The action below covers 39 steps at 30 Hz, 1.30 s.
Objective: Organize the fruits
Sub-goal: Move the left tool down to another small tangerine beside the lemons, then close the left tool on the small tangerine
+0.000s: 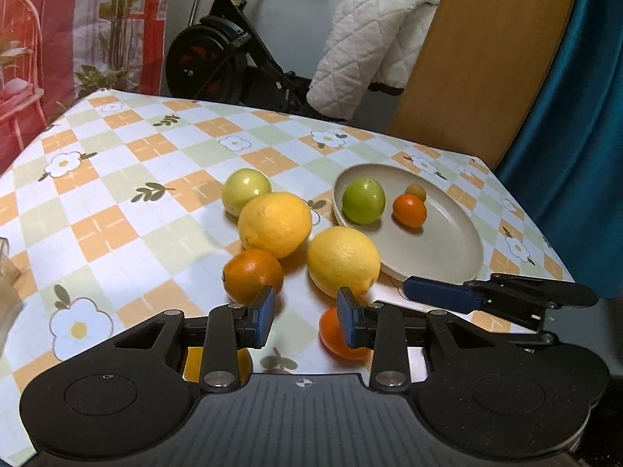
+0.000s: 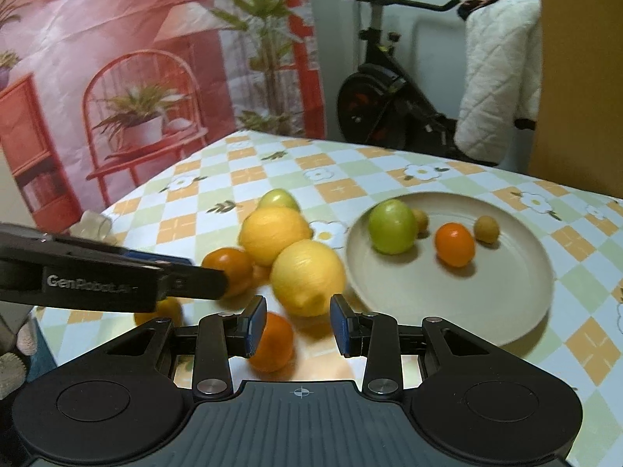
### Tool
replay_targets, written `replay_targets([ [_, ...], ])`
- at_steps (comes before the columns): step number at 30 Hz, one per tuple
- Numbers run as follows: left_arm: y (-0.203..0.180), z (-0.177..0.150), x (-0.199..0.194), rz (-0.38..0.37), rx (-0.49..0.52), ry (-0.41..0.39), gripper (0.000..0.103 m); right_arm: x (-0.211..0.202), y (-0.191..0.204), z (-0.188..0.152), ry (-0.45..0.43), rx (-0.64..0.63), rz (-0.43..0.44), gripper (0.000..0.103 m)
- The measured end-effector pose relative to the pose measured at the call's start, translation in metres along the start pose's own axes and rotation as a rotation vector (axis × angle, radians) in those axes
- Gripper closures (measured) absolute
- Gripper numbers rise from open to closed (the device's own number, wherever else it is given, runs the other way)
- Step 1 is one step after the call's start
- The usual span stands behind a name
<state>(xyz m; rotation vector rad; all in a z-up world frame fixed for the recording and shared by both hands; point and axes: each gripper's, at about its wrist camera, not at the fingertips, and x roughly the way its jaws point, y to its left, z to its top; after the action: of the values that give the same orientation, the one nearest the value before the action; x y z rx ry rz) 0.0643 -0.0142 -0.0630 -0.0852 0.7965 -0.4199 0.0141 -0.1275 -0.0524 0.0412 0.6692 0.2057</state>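
A beige plate [image 1: 440, 249] [image 2: 506, 303] holds a green fruit [image 1: 363, 201] [image 2: 392, 225], a small orange fruit [image 1: 409, 210] [image 2: 454, 244] and small brownish fruits [image 2: 486, 229]. Left of it on the tablecloth lie two lemons [image 1: 275, 224] [image 1: 343, 260], a pale green fruit [image 1: 246, 191] and oranges [image 1: 252, 274] [image 1: 340, 336]. My left gripper [image 1: 304, 316] is open and empty, just short of the near lemon. My right gripper [image 2: 298, 325] is open and empty, in front of the near lemon [image 2: 308, 277], with an orange [image 2: 272, 342] beside its left finger.
The table has a checkered flower tablecloth [image 1: 117, 202]. An exercise bike [image 1: 218, 58] and a white quilted cloth [image 1: 370, 43] stand behind the far edge. The right gripper's finger [image 1: 447, 292] reaches in by the plate's near rim. A wooden panel [image 1: 479, 58] stands at the back right.
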Motion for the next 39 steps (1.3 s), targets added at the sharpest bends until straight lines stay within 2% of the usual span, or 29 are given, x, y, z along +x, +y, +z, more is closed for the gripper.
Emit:
replay_targets([
  [18,-0.005,-0.007,0.018,-0.07,-0.024,0.059,0.067,0.017,0.009,-0.01,0.067,-0.037,0.064,0.068],
  [39,-0.016,-0.013,0.032,-0.109,-0.009,0.094,0.065,0.026,0.006,-0.017,0.096,-0.026,0.062,0.07],
])
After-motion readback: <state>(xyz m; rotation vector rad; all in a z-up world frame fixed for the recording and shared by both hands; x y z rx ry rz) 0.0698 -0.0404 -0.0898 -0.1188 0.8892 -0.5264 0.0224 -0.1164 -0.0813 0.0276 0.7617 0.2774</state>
